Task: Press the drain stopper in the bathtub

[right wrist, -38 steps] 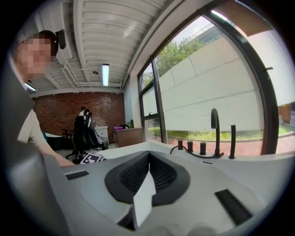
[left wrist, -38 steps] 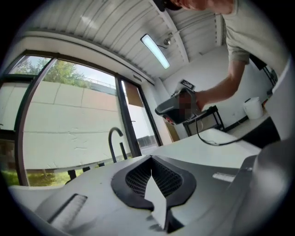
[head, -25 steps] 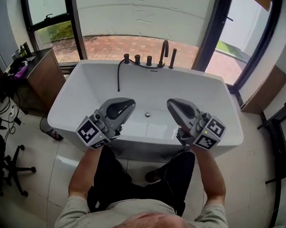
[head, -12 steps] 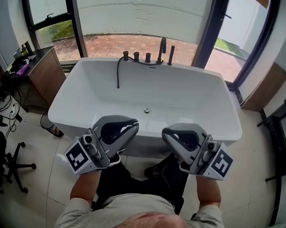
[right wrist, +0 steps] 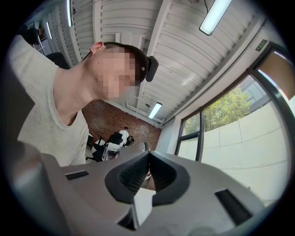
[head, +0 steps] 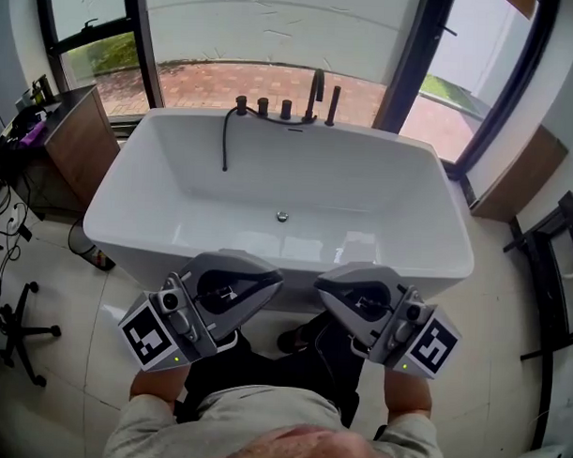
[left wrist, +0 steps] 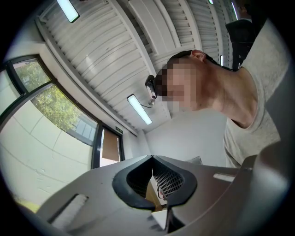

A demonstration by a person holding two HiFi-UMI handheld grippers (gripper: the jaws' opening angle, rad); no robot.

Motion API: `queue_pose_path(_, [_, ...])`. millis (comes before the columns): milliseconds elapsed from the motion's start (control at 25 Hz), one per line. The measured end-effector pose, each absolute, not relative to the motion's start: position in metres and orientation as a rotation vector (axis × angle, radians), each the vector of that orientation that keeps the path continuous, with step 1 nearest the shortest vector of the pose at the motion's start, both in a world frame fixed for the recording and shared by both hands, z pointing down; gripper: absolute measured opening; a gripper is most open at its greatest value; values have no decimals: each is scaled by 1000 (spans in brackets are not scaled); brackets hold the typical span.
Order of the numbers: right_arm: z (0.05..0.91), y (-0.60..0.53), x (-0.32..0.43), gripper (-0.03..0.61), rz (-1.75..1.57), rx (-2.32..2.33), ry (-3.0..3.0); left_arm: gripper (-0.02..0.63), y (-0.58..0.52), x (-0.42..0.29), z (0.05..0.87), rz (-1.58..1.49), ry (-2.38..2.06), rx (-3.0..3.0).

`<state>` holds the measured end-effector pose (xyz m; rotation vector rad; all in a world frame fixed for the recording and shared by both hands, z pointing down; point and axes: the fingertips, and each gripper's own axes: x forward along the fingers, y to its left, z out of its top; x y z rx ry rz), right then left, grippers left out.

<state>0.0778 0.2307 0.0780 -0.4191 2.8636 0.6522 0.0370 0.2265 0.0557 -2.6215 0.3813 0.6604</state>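
Head view: the left claw [head: 277, 283] and right claw [head: 320, 283] sit side by side just outside the tub's [head: 381, 208] near rim. Both are clenched on nothing. The stopper [head: 282, 217] lies mid-floor in the tub, well apart from them.

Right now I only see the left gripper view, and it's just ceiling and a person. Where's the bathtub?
Observer: The white bathtub fills the middle of the head view.
Operator: Is the stopper there?
Observer: Yes, the drain stopper sits in the middle of the bathtub floor, and nothing touches it.
Operator: What about my other gripper?
Observer: The right gripper has its jaws together with nothing between them.
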Motion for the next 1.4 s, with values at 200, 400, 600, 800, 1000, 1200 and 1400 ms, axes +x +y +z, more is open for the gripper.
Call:
queue_pose_path(200, [84, 224, 73, 3, 625, -413, 2886, 11, 221, 36, 54, 646, 402, -2619])
queue_pose_path(400, [87, 216, 76, 3, 612, -408, 2894, 9, 215, 30, 53, 664, 432, -2601])
queue_pose_path(600, [92, 216, 70, 3, 614, -390, 2919, 9, 209, 25, 53, 671, 458, -2613])
queue_pose_path(800, [96, 212, 65, 3, 609, -386, 2931, 9, 204, 21, 55, 676, 468, -2619])
queue_pose_path(1000, [99, 210, 63, 3, 598, -385, 2936, 9, 202, 19, 56, 679, 471, -2626])
queue_pose_path(1200, [100, 207, 64, 3, 591, -387, 2943, 9, 201, 22, 55, 681, 462, -2631])
queue_pose_path(1400, [103, 208, 63, 3, 592, -387, 2945, 9, 202, 23, 60, 678, 451, -2636])
